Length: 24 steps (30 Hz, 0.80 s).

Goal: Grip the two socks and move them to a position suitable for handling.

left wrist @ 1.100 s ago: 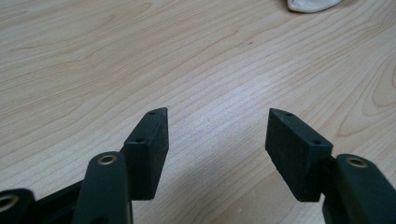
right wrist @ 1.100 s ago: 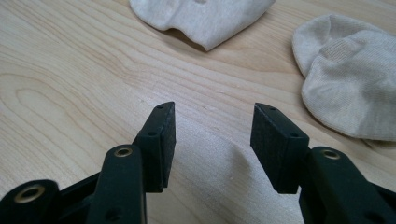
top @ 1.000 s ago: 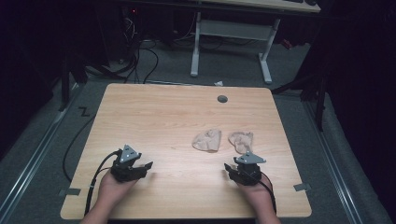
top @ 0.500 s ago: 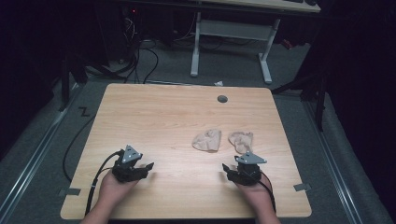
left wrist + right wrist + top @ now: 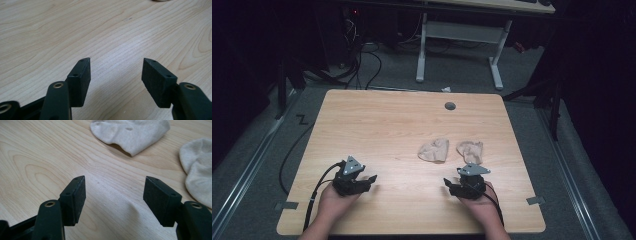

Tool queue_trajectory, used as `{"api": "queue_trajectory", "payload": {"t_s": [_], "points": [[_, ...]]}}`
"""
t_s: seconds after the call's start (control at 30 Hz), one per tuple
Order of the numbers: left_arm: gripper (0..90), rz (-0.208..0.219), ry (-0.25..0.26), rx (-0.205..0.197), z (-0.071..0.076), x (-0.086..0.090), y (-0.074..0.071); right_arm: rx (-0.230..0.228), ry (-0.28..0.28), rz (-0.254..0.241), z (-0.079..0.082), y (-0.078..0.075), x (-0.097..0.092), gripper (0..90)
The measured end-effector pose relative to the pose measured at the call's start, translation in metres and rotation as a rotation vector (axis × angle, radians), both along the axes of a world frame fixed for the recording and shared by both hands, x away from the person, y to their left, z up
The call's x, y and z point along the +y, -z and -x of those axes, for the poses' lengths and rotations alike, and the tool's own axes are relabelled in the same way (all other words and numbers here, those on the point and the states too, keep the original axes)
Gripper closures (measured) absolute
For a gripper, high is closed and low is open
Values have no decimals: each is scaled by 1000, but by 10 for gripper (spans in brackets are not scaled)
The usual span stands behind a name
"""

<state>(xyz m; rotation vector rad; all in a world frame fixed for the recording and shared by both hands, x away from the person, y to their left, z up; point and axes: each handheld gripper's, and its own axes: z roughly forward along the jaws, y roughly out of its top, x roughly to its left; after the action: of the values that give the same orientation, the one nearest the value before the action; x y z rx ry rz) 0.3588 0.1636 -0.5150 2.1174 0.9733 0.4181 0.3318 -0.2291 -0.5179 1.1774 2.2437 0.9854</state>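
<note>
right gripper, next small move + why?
Probably ease the right gripper forward toward the nearer sock, the one at the right edge of the right gripper view. Its jaws have just been opening and now stand wide with only bare table between them. Both socks lie flat just ahead, untouched; the other sock sits farther left. The left gripper is also open over bare wood.

1. No lettering, label, brand mark or number can be read on the light wooden table (image 5: 382, 125).
2. The two beige fabric socks (image 5: 130, 132) carry no readable print or tag.
3. The black fingers (image 5: 80, 77) of the grippers show plain screw holes and no marking.
</note>
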Motion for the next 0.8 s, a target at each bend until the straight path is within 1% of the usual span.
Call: {"api": "queue_trajectory", "payload": {"t_s": [0.07,0.13,0.23,0.3,0.37,0.4,0.43,0.5,0.53,0.57,0.6,0.67,0.8], "points": [[416,-5,4,4,0,0,0,4,-2,-6,-1,-2,2,373],[423,-4,4,9,0,0,1,-8,-7,-23,-3,-5,5,396],[425,-3,2,11,-1,-1,0,2,-12,-36,-10,-11,9,410],[428,-4,4,13,-2,0,0,-6,-15,-40,-16,-14,13,421],[425,-15,4,10,-2,-1,0,2,-13,-34,-22,-16,18,431],[425,-16,4,12,-2,-1,-1,-4,-8,-27,-25,-16,22,437],[425,-12,5,13,-2,-1,-1,-12,-4,-20,-28,-17,24,437],[427,-9,8,9,-2,0,-2,-11,6,-18,-36,-17,29,435],[429,-12,12,3,-1,0,-2,-10,11,-9,-40,-18,32,436],[429,-19,15,-12,0,0,-2,-11,15,-10,-43,-18,34,437],[429,-21,16,-17,0,-1,-2,-4,16,-4,-47,-19,37,444],[430,-23,20,-19,1,-1,-2,5,8,4,-53,-20,42,471],[429,-17,19,-16,0,0,-3,24,-8,15,-65,-22,54,491]]}}
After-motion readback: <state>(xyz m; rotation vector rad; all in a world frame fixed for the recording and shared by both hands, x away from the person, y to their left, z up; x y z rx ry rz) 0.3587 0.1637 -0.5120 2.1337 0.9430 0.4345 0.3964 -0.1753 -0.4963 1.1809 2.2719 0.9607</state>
